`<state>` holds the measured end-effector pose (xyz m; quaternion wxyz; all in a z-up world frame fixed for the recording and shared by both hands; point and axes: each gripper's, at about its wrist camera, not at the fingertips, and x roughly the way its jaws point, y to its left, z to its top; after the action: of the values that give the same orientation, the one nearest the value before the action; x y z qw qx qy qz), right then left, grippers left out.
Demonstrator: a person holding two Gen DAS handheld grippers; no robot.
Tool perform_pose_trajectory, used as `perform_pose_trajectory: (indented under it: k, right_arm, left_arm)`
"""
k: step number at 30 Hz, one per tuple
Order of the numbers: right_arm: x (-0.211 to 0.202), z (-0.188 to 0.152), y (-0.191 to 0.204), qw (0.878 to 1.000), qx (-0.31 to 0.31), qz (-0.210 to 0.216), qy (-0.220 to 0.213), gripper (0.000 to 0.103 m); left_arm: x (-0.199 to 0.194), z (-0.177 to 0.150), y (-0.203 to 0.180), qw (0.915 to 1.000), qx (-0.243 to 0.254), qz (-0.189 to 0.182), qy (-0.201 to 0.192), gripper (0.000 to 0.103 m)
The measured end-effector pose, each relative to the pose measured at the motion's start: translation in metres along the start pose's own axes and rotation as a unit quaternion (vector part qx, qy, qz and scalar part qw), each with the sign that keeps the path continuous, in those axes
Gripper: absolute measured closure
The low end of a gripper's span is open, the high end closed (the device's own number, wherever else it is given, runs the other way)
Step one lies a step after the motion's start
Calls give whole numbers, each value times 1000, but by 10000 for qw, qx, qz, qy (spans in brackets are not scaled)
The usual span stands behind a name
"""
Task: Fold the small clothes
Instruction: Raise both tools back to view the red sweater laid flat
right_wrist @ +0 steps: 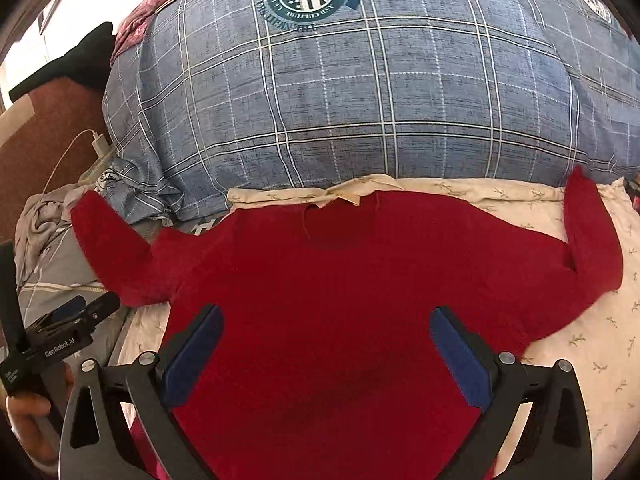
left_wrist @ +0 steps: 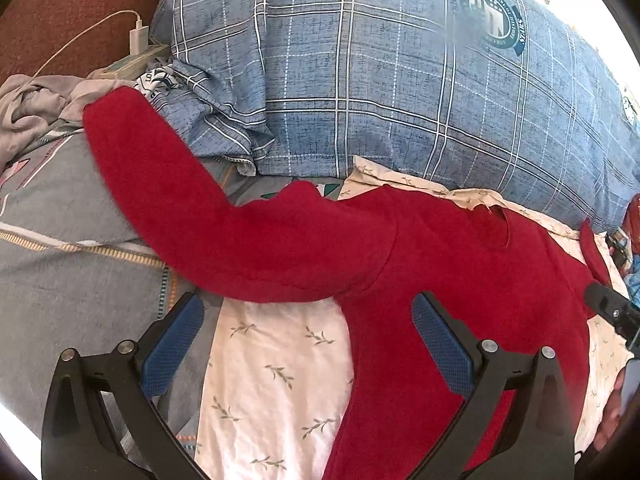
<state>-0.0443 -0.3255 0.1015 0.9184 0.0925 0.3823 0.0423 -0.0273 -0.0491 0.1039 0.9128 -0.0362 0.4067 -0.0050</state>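
A small red long-sleeved sweater (right_wrist: 340, 280) lies flat on a cream leaf-print cloth (right_wrist: 580, 340), neck toward the pillows, both sleeves spread outward. My right gripper (right_wrist: 326, 320) hovers open over the sweater's chest, nothing between its blue pads. In the left wrist view the same sweater (left_wrist: 460, 280) stretches its left sleeve (left_wrist: 168, 184) up and left over a grey sheet. My left gripper (left_wrist: 308, 312) is open just below that sleeve's armpit, holding nothing. The left gripper (right_wrist: 86, 312) also shows at the left edge of the right wrist view, held by a hand.
A big blue plaid pillow (right_wrist: 360, 100) fills the back of the bed. A grey sheet (left_wrist: 60, 240) and crumpled grey clothes (left_wrist: 32, 104) lie at the left. A white charger and cable (left_wrist: 138, 34) rest on a box by the red-brown headboard.
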Motion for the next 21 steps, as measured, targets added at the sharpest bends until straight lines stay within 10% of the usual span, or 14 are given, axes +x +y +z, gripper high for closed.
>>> perform_pose_trajectory:
  k: [21]
  right_arm:
    - [25, 0, -5, 9963, 20, -853, -86, 0]
  left_arm:
    - [25, 1, -33, 9996, 88, -197, 169, 0]
